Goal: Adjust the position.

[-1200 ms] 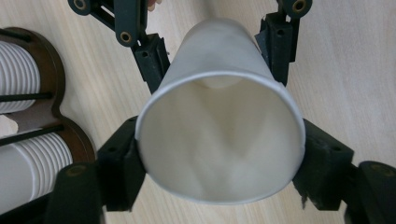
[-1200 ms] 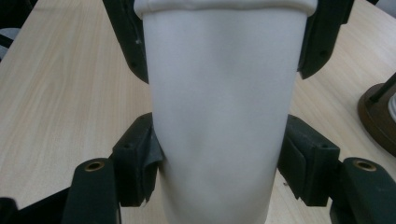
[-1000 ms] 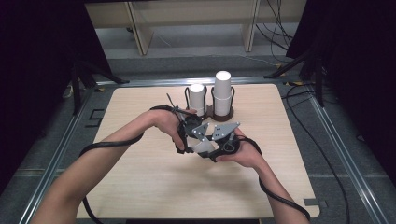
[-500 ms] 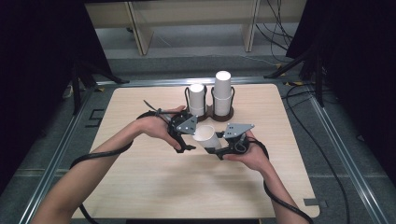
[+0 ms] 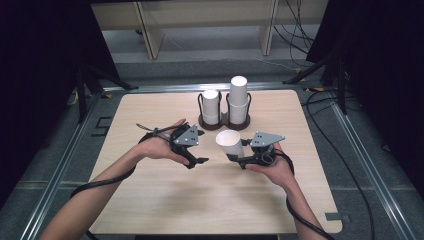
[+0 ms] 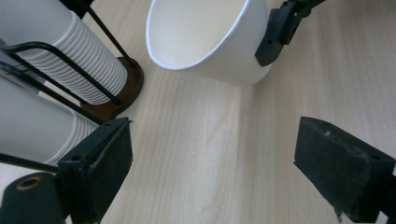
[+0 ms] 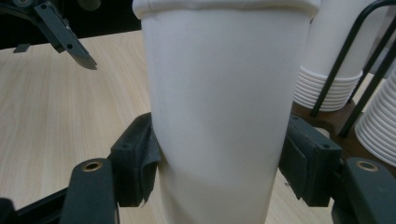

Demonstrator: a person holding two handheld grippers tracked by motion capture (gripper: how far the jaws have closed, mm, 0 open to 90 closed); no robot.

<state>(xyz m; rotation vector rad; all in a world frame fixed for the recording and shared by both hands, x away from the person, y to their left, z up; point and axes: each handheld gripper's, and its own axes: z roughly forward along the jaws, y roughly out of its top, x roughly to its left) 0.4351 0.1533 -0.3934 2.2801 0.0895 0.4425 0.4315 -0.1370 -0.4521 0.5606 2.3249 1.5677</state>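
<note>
Where both met before — left gripper (image 5: 200,161) fingers apart, withdrawn; right gripper (image 5: 235,158) clamped on cup (image 5: 229,143).

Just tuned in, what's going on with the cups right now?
The right hand-held gripper is clamped on a single white paper cup, held tilted above the table in front of the cup rack. The left hand-held gripper is empty beside it, jaws open after just widening. Two stacks of cups sit in the rack.

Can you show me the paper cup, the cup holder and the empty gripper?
paper cup (image 5: 229,142), high view, on its open rim.
cup holder (image 5: 223,121), high view, on its brown base.
left gripper (image 6: 210,172), left gripper view, midway between its open fingers.
</note>
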